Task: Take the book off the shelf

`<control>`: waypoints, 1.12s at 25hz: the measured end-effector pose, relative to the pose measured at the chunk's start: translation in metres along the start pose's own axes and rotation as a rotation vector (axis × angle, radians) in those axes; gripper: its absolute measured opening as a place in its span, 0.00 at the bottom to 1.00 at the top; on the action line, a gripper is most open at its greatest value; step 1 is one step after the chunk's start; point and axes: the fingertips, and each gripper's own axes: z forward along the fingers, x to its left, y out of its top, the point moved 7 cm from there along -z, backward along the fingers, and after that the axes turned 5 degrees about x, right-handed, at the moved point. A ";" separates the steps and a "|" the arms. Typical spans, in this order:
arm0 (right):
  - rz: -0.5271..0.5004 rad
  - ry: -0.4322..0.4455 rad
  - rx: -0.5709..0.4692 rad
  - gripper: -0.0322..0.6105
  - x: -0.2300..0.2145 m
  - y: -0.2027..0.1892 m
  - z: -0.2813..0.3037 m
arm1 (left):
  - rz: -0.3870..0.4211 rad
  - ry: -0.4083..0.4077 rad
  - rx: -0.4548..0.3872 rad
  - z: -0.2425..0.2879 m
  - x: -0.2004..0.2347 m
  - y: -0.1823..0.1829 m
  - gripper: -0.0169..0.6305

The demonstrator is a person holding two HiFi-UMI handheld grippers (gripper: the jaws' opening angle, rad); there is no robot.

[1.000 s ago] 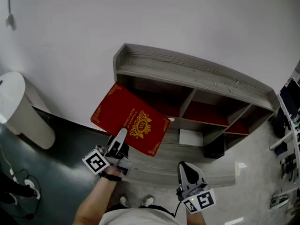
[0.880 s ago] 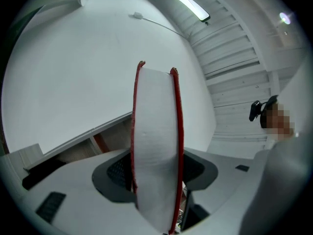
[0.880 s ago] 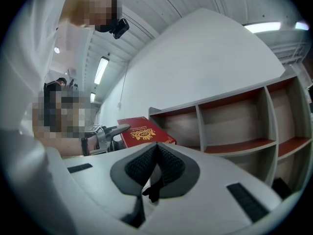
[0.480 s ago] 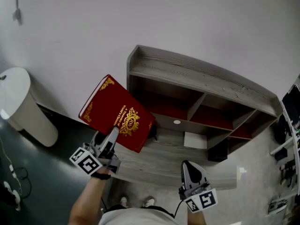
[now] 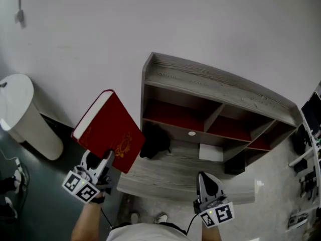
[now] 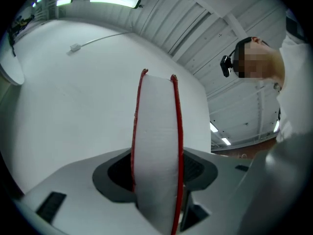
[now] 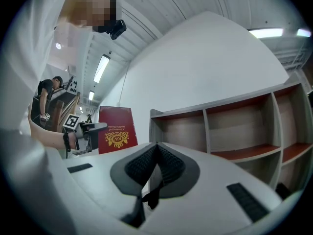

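A thick red book (image 5: 107, 130) with a gold emblem on its cover is held in the air left of the grey wooden shelf (image 5: 215, 89), clear of it. My left gripper (image 5: 100, 163) is shut on the book's lower edge. In the left gripper view the book's white page block (image 6: 155, 146) stands between the jaws, red covers on both sides. My right gripper (image 5: 206, 186) hangs low in front of the shelf, its pads (image 7: 154, 168) together with nothing between them. In the right gripper view the red book (image 7: 116, 129) shows at the left, beside the shelf (image 7: 230, 126).
A white rounded bin (image 5: 22, 115) stands by the wall at the far left. A dark object (image 5: 154, 140) lies in the shelf's lower left bay and a white box (image 5: 210, 152) lies further right. The shelf's compartments have red backs. The person's shoes (image 5: 145, 218) show below.
The book has swung left and away from the shelf, turning so its white page edge shows. My left gripper moved left and down with it. The right gripper barely shifted.
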 end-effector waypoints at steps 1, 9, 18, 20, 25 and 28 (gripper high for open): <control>-0.002 -0.004 -0.001 0.08 0.000 0.001 0.000 | 0.018 0.004 -0.001 -0.005 0.000 0.003 0.41; -0.010 -0.036 0.005 0.08 0.003 0.001 -0.001 | 0.091 0.020 -0.018 -0.038 -0.006 0.011 0.39; -0.023 -0.111 0.026 0.08 -0.002 0.002 -0.013 | 0.202 0.126 -0.013 -0.092 -0.009 0.018 0.39; -0.033 -0.125 0.033 0.08 -0.002 0.003 -0.014 | 0.205 0.133 -0.005 -0.097 -0.009 0.018 0.39; -0.052 -0.150 0.046 0.08 0.003 0.004 -0.016 | 0.206 0.128 -0.021 -0.102 -0.005 0.021 0.39; -0.053 -0.158 0.044 0.08 0.008 0.003 -0.017 | 0.206 0.118 -0.024 -0.102 -0.004 0.022 0.39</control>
